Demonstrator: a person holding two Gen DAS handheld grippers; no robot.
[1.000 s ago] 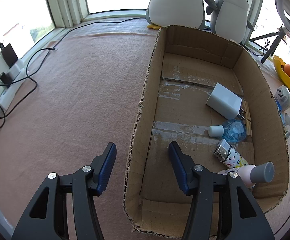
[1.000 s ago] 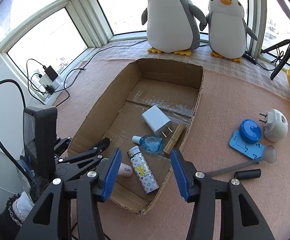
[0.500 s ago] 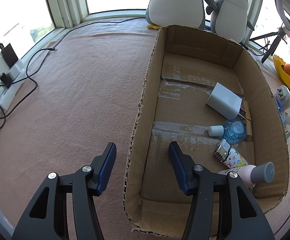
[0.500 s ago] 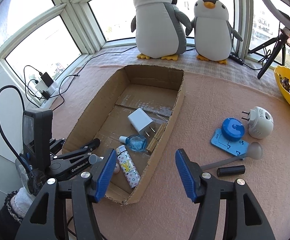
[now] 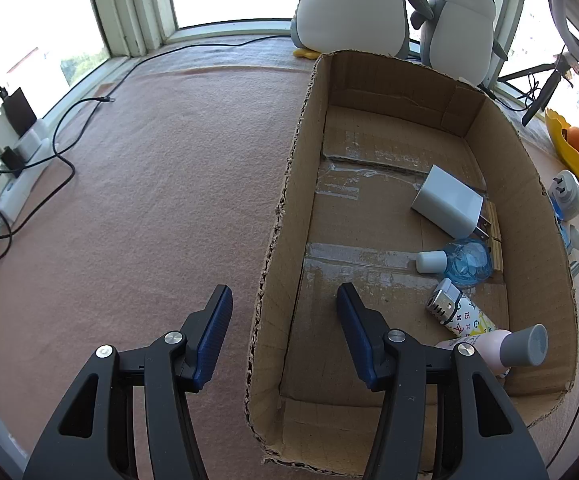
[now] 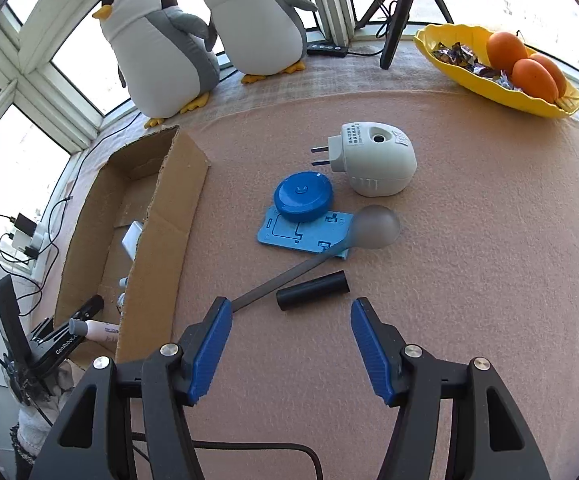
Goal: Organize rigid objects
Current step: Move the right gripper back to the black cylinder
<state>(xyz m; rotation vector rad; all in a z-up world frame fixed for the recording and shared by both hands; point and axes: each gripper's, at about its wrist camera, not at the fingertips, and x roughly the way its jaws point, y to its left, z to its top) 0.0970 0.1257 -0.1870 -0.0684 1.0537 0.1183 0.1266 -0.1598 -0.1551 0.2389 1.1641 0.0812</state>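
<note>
**Both grippers open, loose items waiting beside the box**

The right gripper [image 6: 291,312] hangs over the pink cloth with its blue pads spread wide and nothing between them. Only its camera takes in the loose things just ahead: a black cylinder [image 6: 312,290] lying nearest, a grey spoon [image 6: 353,236] whose bowl rests on a light blue card [image 6: 301,233], a round blue disc [image 6: 303,197] sitting on that card, and a white plug-in device [image 6: 373,159] with printed lines too small to read. Further back, a yellow dish [image 6: 485,86] holds oranges [image 6: 523,66] and wrapped sweets.

The left gripper [image 5: 283,312] is also spread and empty, straddling the near left wall of the cardboard box [image 5: 281,216], one finger outside and one inside. Its camera alone looks down onto the box floor: a white charger [image 5: 447,201], a small blue bottle [image 5: 463,262] with a white cap, a patterned lighter [image 5: 459,314], a pink bottle [image 5: 501,346] with a grey cap, and a wooden piece [image 5: 494,232] by the right wall.

From the right view, "GenRobot" can be read on the left gripper's arm. Two plush penguins [image 6: 209,40] stand at the window.
</note>
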